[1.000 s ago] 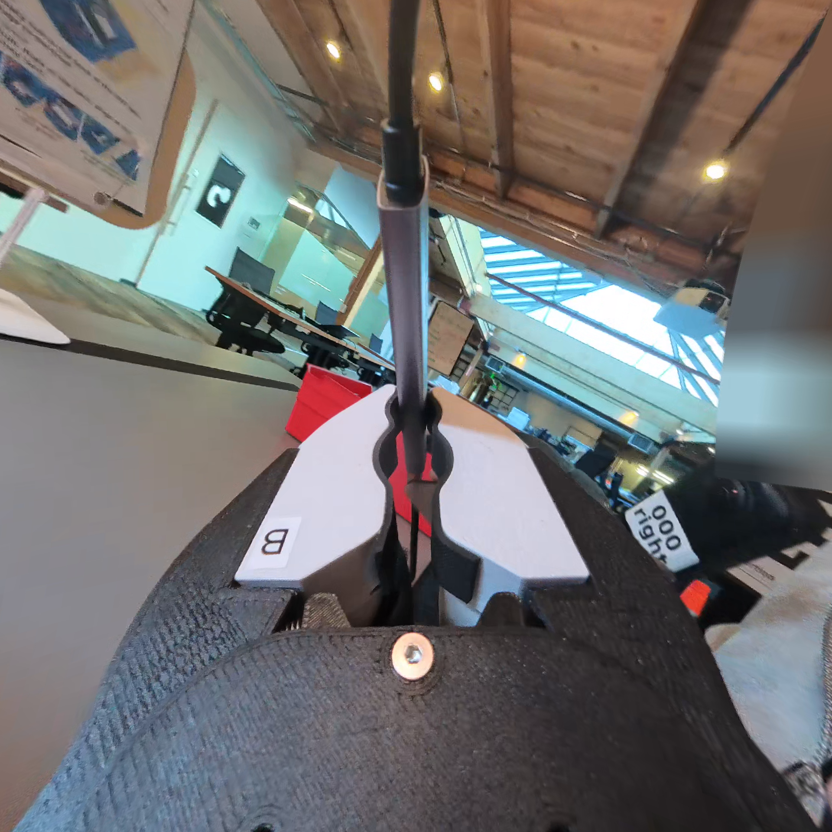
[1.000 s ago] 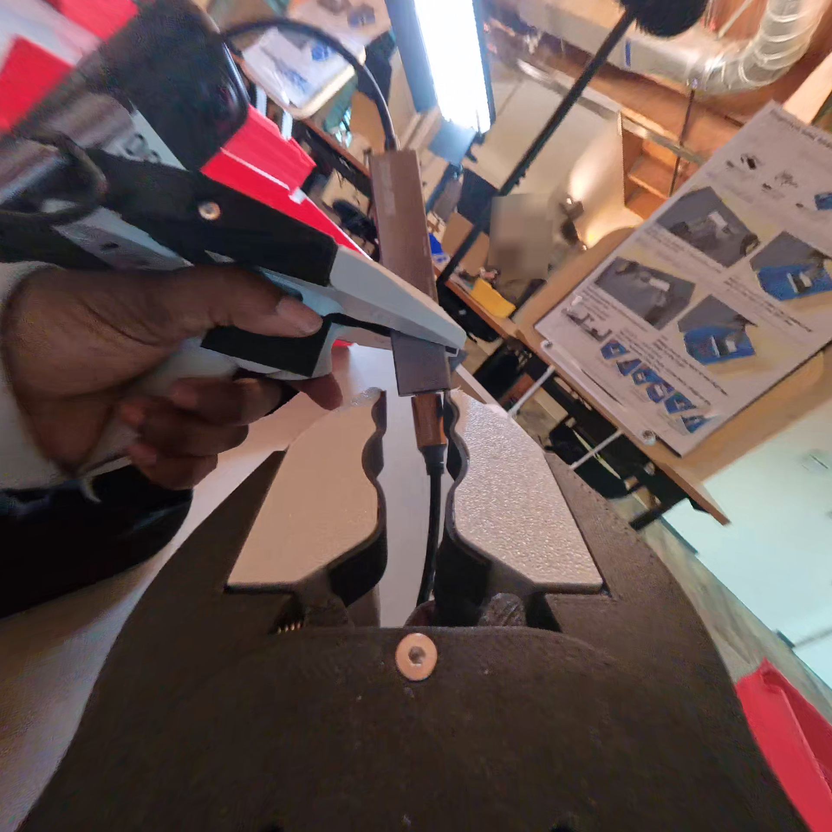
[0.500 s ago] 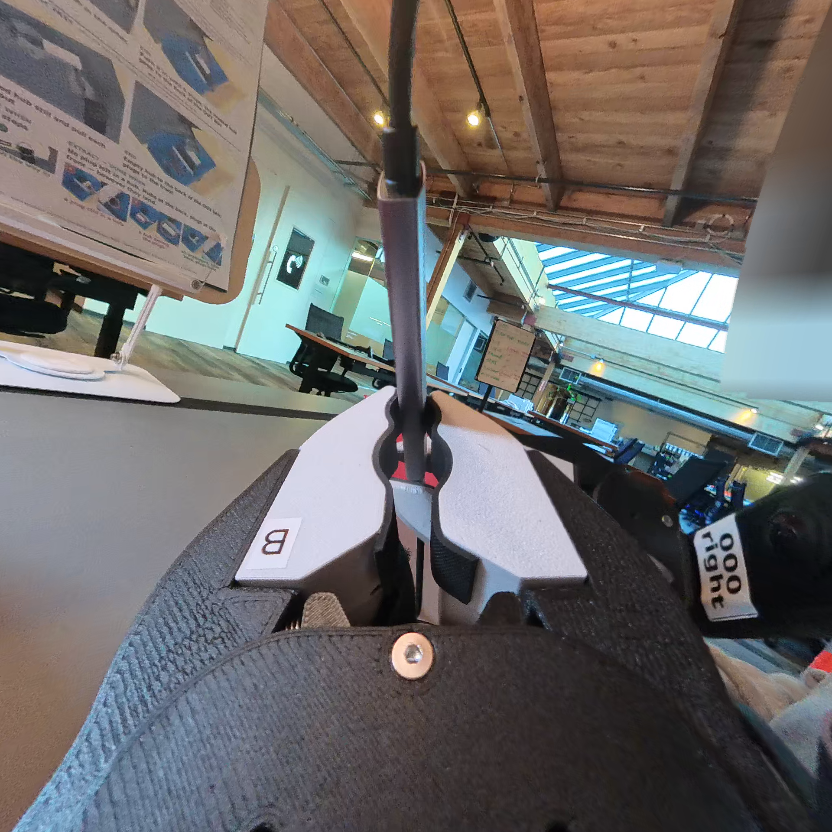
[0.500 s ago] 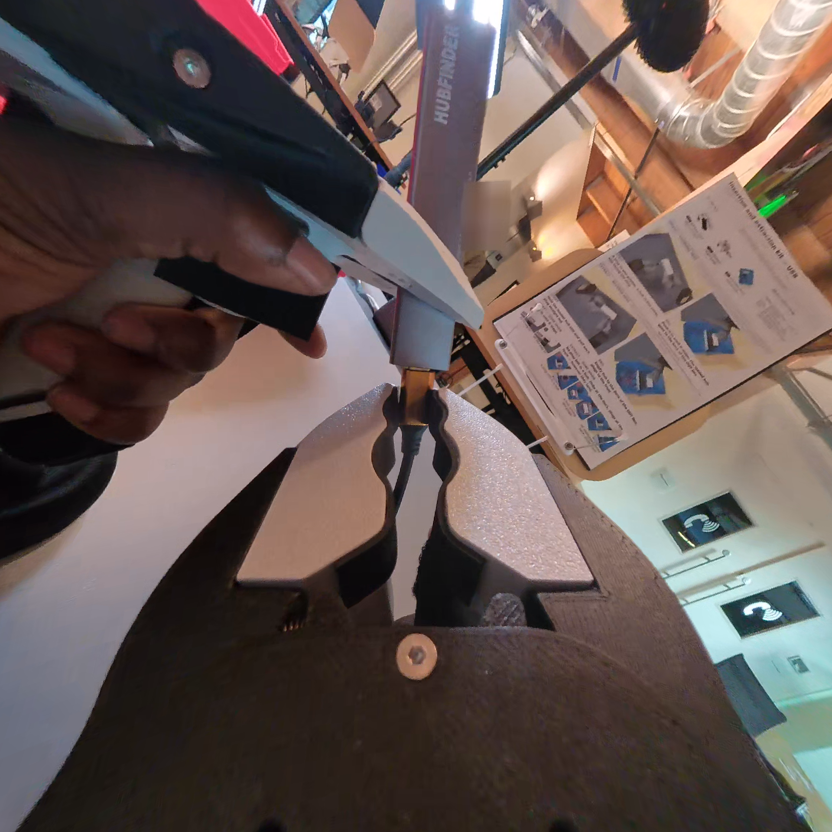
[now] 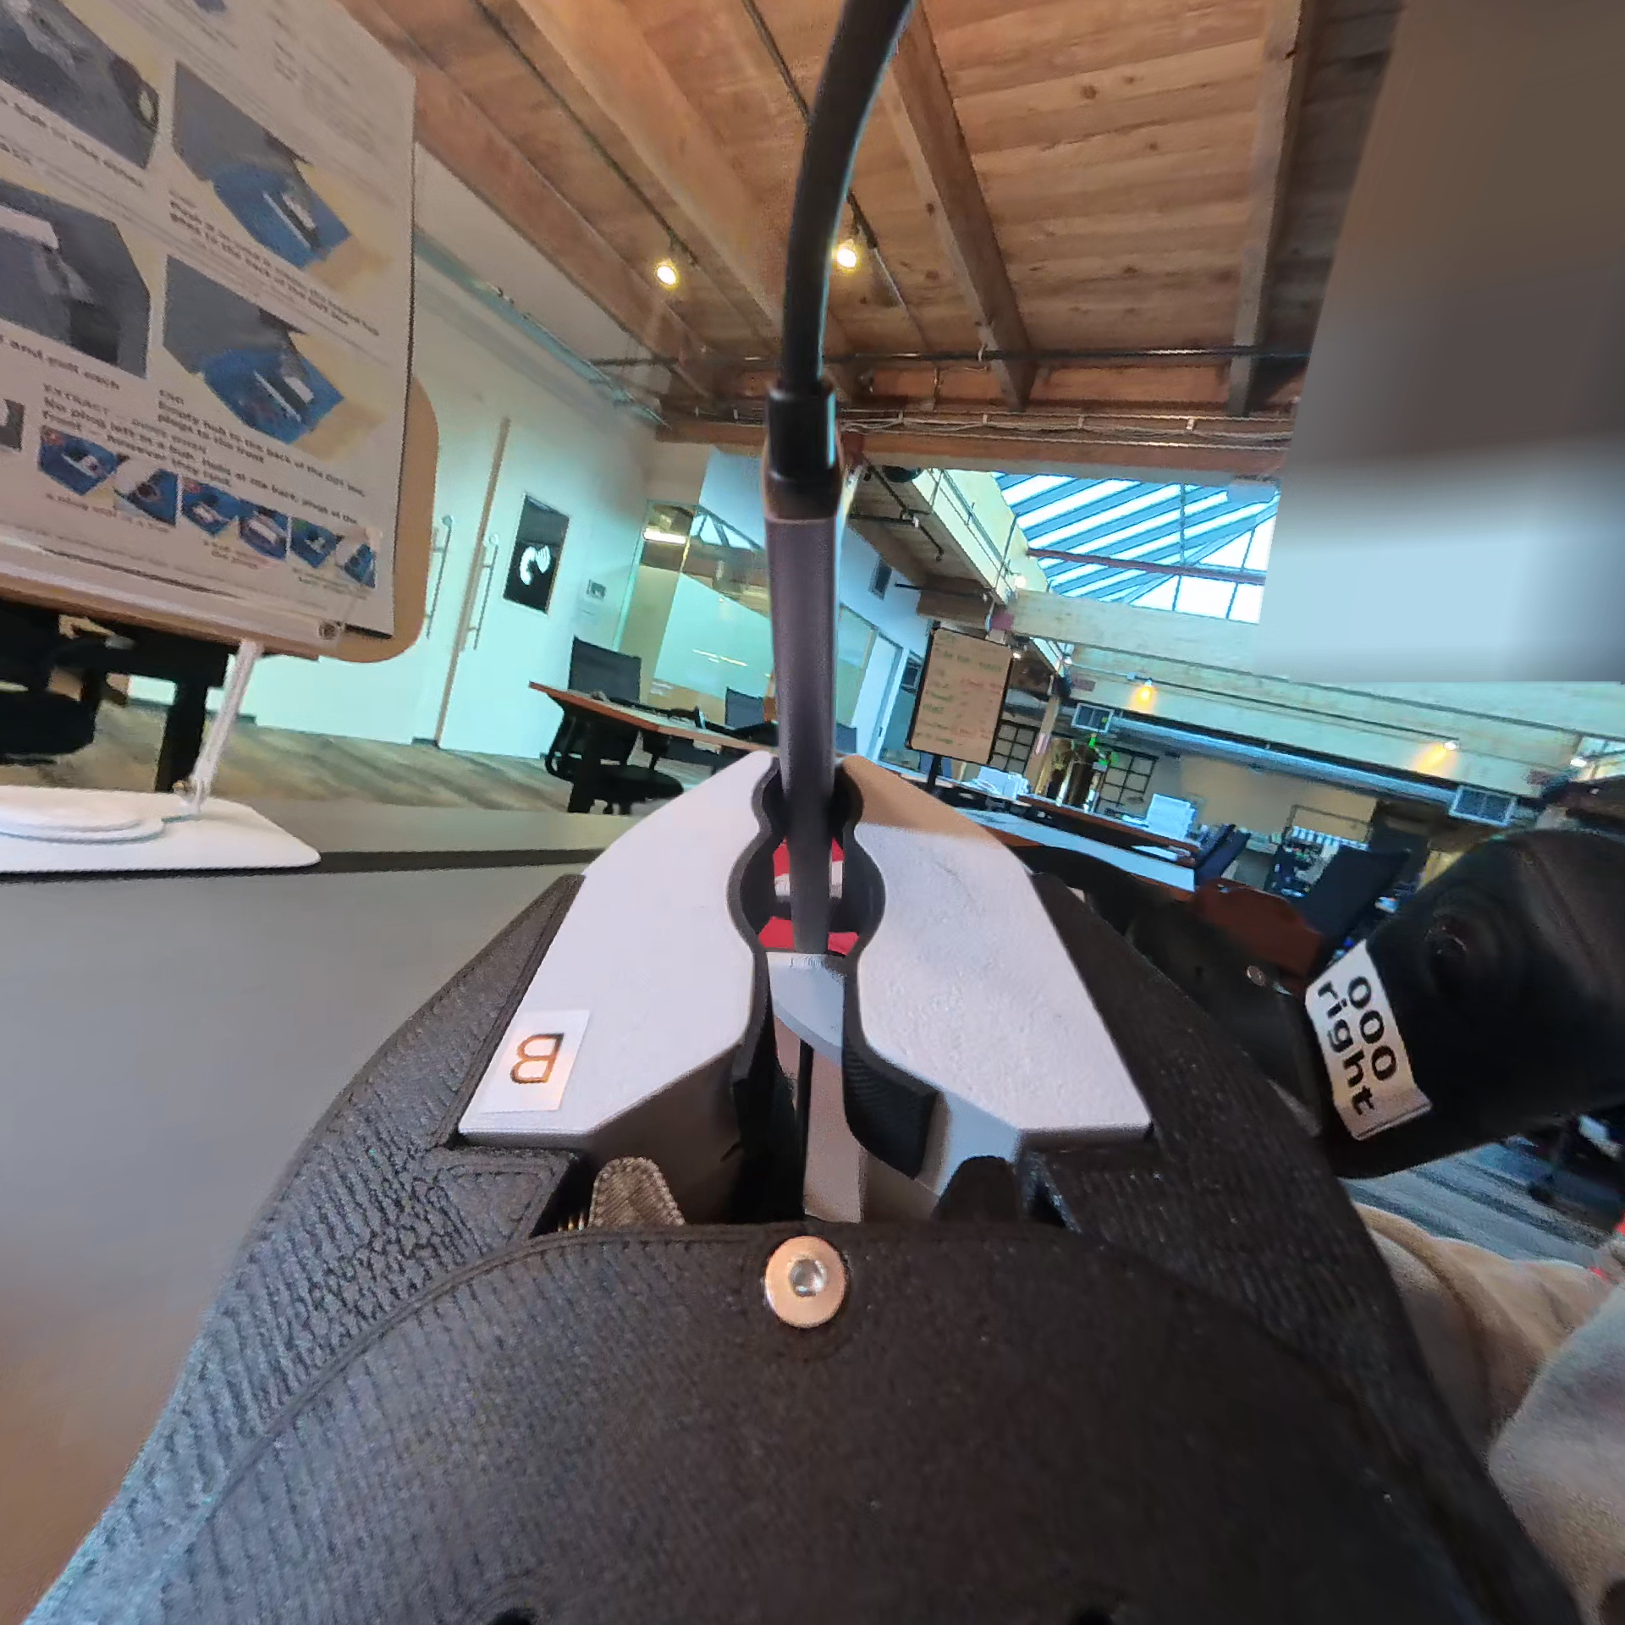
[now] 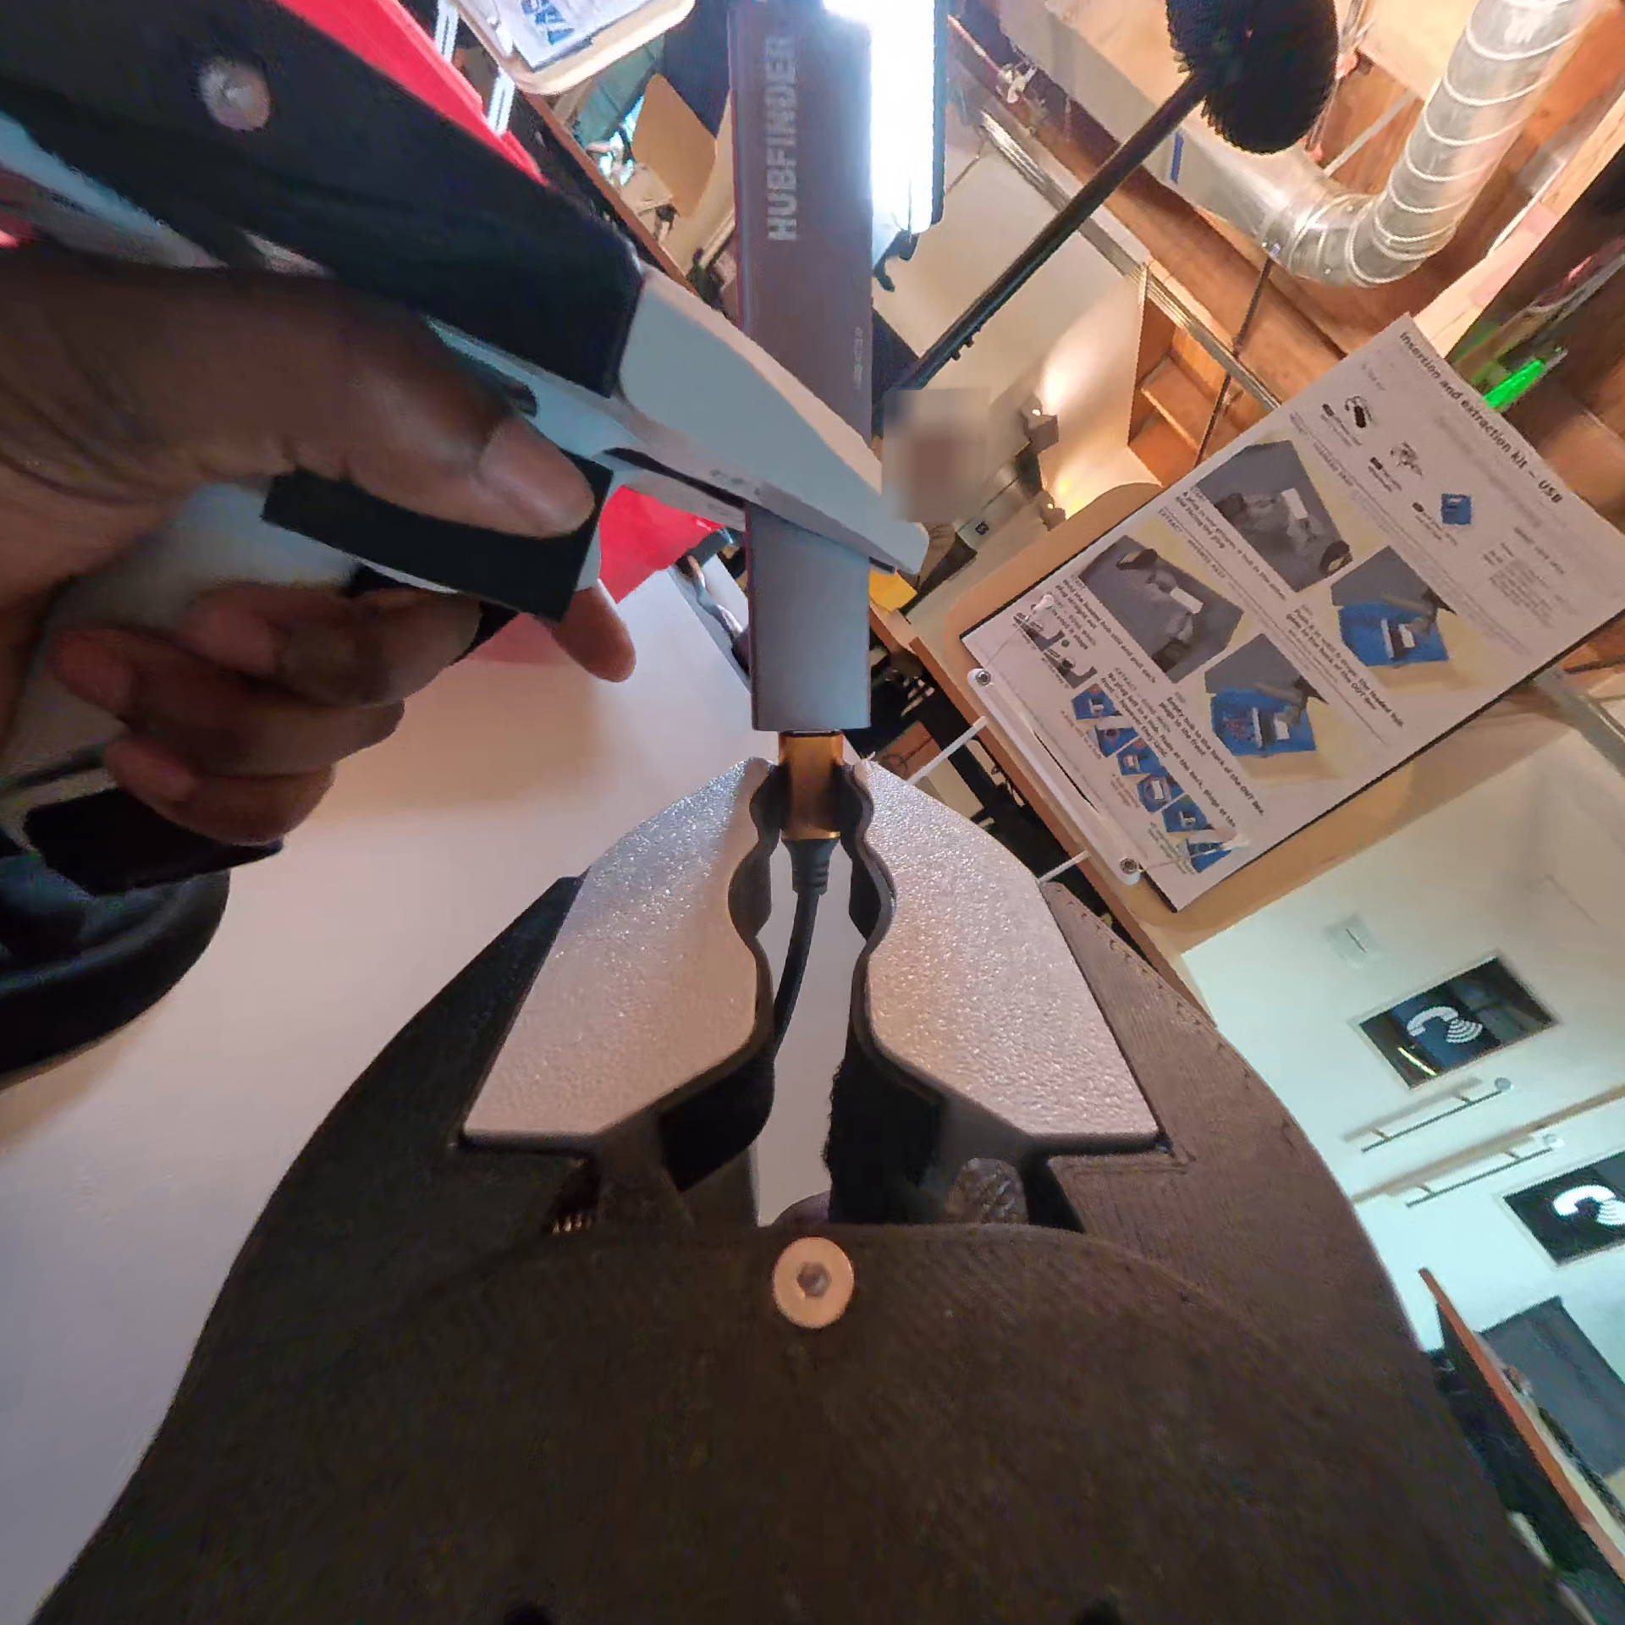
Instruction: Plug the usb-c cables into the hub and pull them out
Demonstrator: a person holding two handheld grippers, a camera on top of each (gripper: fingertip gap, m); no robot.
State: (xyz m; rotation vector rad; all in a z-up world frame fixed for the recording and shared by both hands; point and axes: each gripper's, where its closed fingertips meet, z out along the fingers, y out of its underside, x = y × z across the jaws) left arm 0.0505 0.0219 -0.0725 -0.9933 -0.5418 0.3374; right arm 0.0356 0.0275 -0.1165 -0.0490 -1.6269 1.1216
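Instruction sheet (image 5: 176, 308) on a tilted wooden board, propped by a white stand (image 5: 114, 818) on the grey worktop (image 5: 220, 967). Behind the sheet: office desks (image 5: 633, 712), chairs. Above it: wooden ceiling (image 5: 1011, 176). Right wrist view: silver duct (image 6: 1407, 176) above the sheet, a light panel (image 6: 897, 114) beside it.

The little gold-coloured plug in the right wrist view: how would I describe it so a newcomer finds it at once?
Start at the long grey hub standing upright mid-picture, clamped by the left gripper. Follow it down to its lower end, where the right gripper pinches the plug between its fingers. It alone is shiny gold, with a black cable trailing below.
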